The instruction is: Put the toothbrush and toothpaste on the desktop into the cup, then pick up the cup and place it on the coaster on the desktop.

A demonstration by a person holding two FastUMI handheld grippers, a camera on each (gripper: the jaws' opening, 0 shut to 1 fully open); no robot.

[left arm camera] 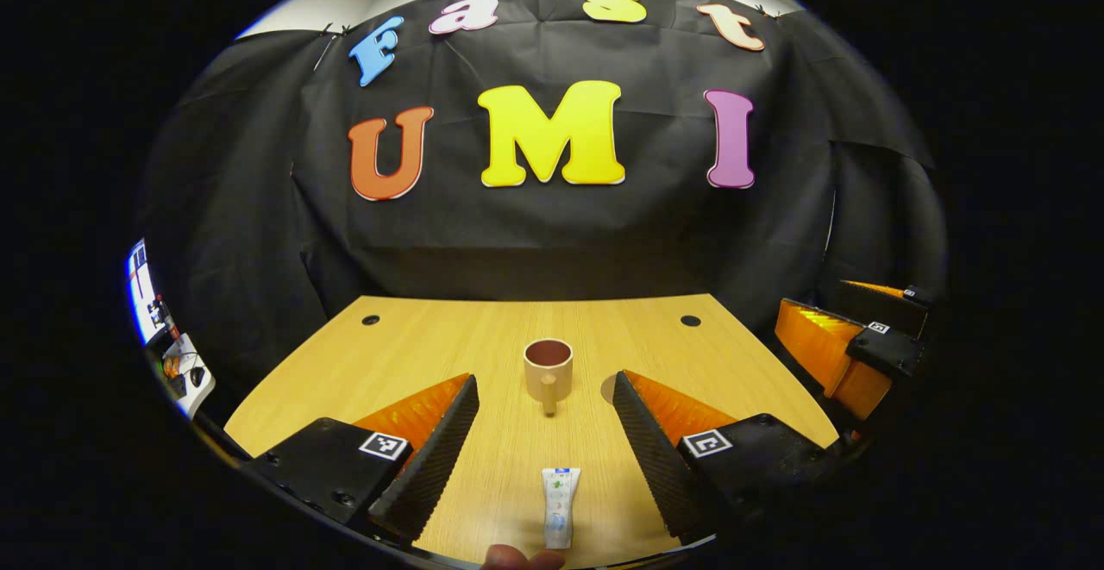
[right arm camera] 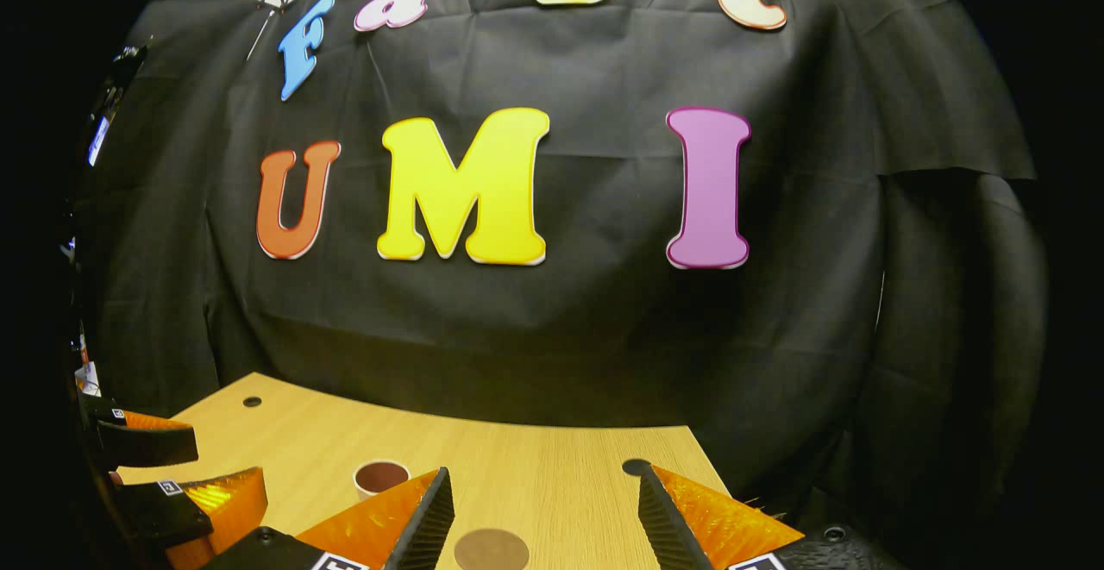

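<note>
Both tongs, left [left arm camera: 545, 432] and right [right arm camera: 543, 518], gape wide, holding nothing. Toothpaste [left arm camera: 559, 505] lies flat near the surface's [left arm camera: 448, 337] edge (thin, slippery); cup [left arm camera: 548, 372] stands farther, off the coaster [right arm camera: 492, 549]; a pinch might skid the toothpaste away.

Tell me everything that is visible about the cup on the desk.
The cup is a small tan mug with a dark brown inside, looking like ceramic. It stands upright on the wooden desk, near the middle, its handle turned toward the left gripper's camera. It looks empty. Nothing touches it: the toothpaste tube lies nearer, apart from it, and the open left gripper is short of it.
</note>
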